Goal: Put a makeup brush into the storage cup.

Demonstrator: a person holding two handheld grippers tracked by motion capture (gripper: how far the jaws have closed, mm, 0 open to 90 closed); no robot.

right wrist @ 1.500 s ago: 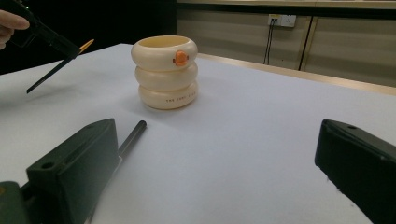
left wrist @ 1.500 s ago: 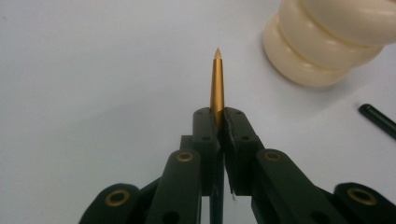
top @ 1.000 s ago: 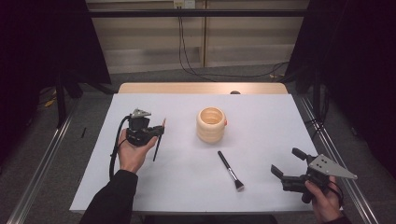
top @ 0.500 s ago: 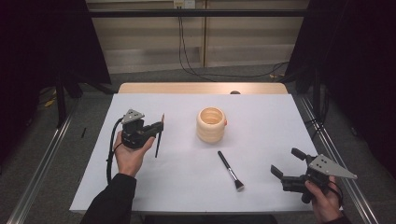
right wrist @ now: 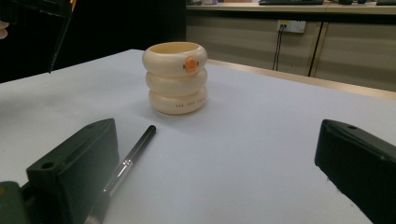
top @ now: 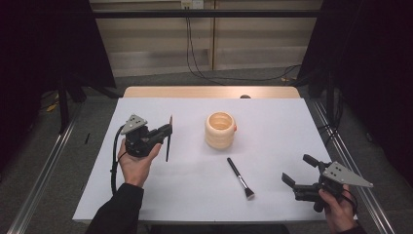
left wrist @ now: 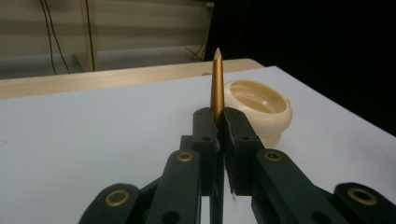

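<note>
From the high view, the left gripper is up off the white surface, clamped on one thin brush hanging near-upright just left of the single cream cup, while a second brush lies flat between cup and the right gripper. The left gripper view shows jaws pinched tight on that brush's gold tip, cup beyond, so I judge dropping it in calls for a short carry over the rim. The right gripper view has jaws wide apart and empty, lying brush just ahead: two brushes, one cup, two grippers.
</note>
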